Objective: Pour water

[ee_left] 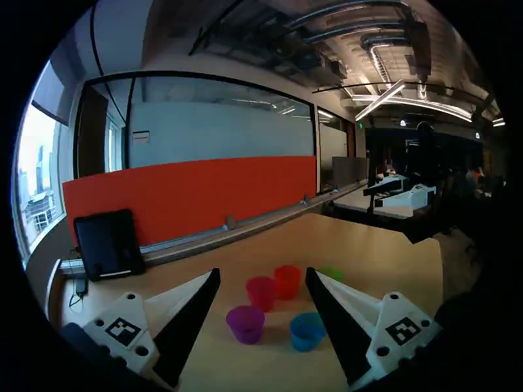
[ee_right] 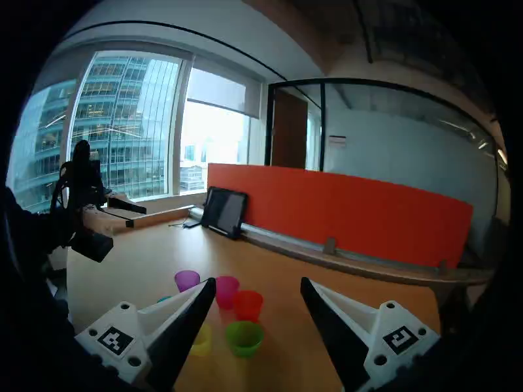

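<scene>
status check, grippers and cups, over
Left gripper open, holding nothing. Right gripper open, holding nothing. Cups bunched on the table ahead of both, untouched. Tablet leans against the divider, well behind them.

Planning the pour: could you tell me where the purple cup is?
In the left gripper view, the purple cup stands lower centre, left of the blue cup.

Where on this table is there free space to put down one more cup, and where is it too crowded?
In the left gripper view the table is bare between the cups and the tablet, and rightward past the green cup. It is crowded where the purple cup, pink cup, orange cup and blue cup stand close together.
</scene>
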A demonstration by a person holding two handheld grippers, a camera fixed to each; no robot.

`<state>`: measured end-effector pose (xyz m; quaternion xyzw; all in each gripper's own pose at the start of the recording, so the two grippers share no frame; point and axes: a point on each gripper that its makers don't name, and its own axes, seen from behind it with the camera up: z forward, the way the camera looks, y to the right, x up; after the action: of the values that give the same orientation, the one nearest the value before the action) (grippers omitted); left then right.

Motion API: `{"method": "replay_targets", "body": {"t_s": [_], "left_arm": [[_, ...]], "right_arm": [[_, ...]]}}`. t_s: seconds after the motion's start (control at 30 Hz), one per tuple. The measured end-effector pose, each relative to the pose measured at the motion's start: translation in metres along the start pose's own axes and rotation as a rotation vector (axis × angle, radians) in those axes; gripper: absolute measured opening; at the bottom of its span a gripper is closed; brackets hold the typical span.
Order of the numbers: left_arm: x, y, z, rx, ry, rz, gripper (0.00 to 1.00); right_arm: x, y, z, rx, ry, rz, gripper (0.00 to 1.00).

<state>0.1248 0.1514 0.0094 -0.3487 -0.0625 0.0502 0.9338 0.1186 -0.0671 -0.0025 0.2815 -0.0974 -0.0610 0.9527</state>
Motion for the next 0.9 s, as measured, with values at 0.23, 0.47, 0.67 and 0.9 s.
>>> {"method": "replay_targets", "body": {"t_s": [0.23,0.47,0.67,0.9], "left_arm": [[-0.032,0.014,0.011,-0.053,-0.048,-0.007,0.97],[-0.057,0.027,0.019,-0.1,-0.08,0.0,0.97],[-0.08,0.038,0.025,-0.137,-0.123,0.005,0.97],[-0.103,0.046,0.031,-0.168,-0.168,0.011,0.97]], "right_arm": [[-0.027,-0.002,0.006,0.024,-0.048,-0.008,1.0],[-0.055,-0.004,0.014,0.049,-0.097,-0.021,1.0],[-0.075,-0.006,0.021,0.068,-0.136,-0.03,1.0],[-0.091,-0.005,0.027,0.082,-0.172,-0.04,1.0]]}}
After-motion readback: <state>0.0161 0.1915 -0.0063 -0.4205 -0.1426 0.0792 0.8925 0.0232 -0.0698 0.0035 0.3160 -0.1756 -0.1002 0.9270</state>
